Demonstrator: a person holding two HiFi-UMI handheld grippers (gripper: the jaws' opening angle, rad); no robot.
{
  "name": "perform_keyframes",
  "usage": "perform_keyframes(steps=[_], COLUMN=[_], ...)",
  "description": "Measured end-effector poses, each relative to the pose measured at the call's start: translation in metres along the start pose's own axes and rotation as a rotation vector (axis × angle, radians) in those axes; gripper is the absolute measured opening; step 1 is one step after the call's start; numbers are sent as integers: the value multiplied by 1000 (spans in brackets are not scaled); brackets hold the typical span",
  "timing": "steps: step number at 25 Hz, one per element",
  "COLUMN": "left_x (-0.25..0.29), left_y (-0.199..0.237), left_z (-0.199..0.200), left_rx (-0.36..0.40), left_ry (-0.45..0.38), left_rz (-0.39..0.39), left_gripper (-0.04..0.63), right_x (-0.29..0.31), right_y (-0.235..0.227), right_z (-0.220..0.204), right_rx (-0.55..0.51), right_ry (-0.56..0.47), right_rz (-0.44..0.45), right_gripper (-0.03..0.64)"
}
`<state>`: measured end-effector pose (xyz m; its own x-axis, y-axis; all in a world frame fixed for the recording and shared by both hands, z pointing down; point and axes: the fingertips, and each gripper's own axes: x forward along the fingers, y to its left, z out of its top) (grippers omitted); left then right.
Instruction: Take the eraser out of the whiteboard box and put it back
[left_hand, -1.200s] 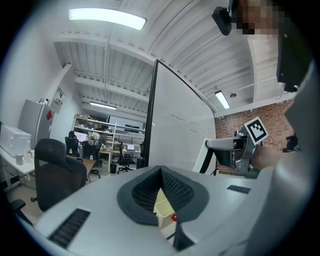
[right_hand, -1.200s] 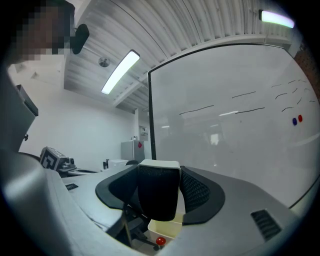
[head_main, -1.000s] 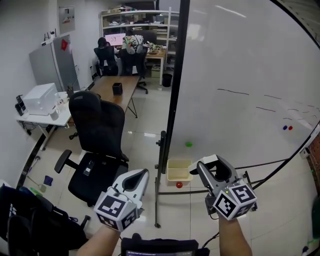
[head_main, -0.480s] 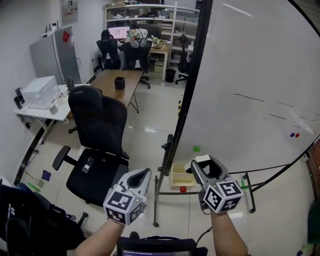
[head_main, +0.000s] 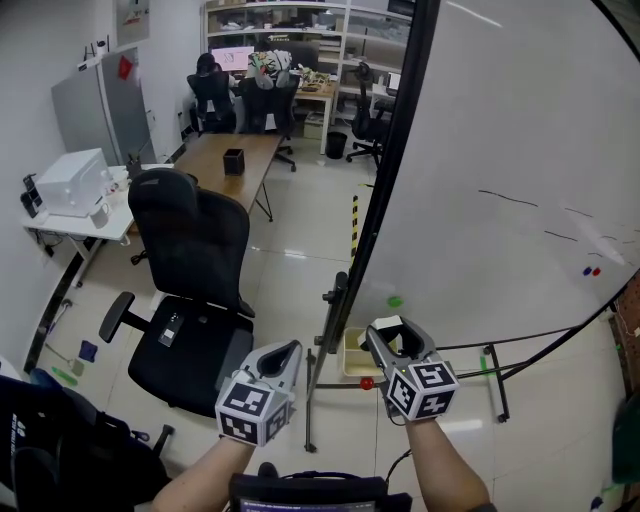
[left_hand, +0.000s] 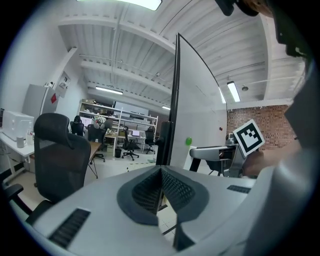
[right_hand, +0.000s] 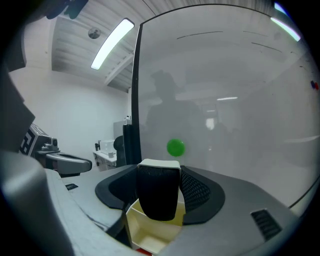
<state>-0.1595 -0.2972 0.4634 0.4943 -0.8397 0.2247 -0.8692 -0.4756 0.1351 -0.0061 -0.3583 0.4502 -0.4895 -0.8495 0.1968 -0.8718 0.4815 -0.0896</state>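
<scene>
My right gripper (head_main: 391, 337) is clamped on the eraser (right_hand: 159, 196), black felt towards its camera, held just over the open cream whiteboard box (right_hand: 148, 231) at the whiteboard's (head_main: 500, 150) lower corner. My left gripper (left_hand: 161, 171) has its 2 jaws together on nothing, level beside the right, near a black office chair (head_main: 190, 250).

No word, number or brand can be read: only black-and-white square patterns are carried on the left gripper (head_main: 288, 350) and right gripper (head_main: 392, 332), and the print on the wall notice (head_main: 131, 20) is too small to be made out.
</scene>
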Motion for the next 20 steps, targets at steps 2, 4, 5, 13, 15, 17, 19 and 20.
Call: perform_keyframes(steps=[2, 4, 5, 13, 15, 17, 19, 20], left_x=[4, 6, 7, 14, 15, 17, 19, 20], left_y=[3, 3, 3, 5, 3, 1, 1, 1], left_z=[-7, -12, -15, -28, -27, -26, -26, -26], left_rx=[-18, -37, -39, -47, -44, -36, -30, -29], left_ry=[17, 24, 27, 49, 44, 38, 33, 31], left_rz=[8, -2, -7, -20, -31, -40, -42, -44], left_gripper=[29, 29, 29, 31, 29, 29, 31, 29], right_x=[7, 12, 14, 28, 28, 29, 30, 31], right_y=[-1, -2, -2, -6, -6, -8, -8, -8], right_z=[-7, -15, -19, -55, -61, -66, -71, -73], right_rx=[-5, -9, -8, 12, 19, 31, 53, 59], right_ry=[15, 33, 42, 158, 187, 215, 242, 256], right_rz=[-16, -30, -36, -56, -62, -69, -72, -72], right_gripper=[288, 288, 288, 288, 288, 288, 288, 288])
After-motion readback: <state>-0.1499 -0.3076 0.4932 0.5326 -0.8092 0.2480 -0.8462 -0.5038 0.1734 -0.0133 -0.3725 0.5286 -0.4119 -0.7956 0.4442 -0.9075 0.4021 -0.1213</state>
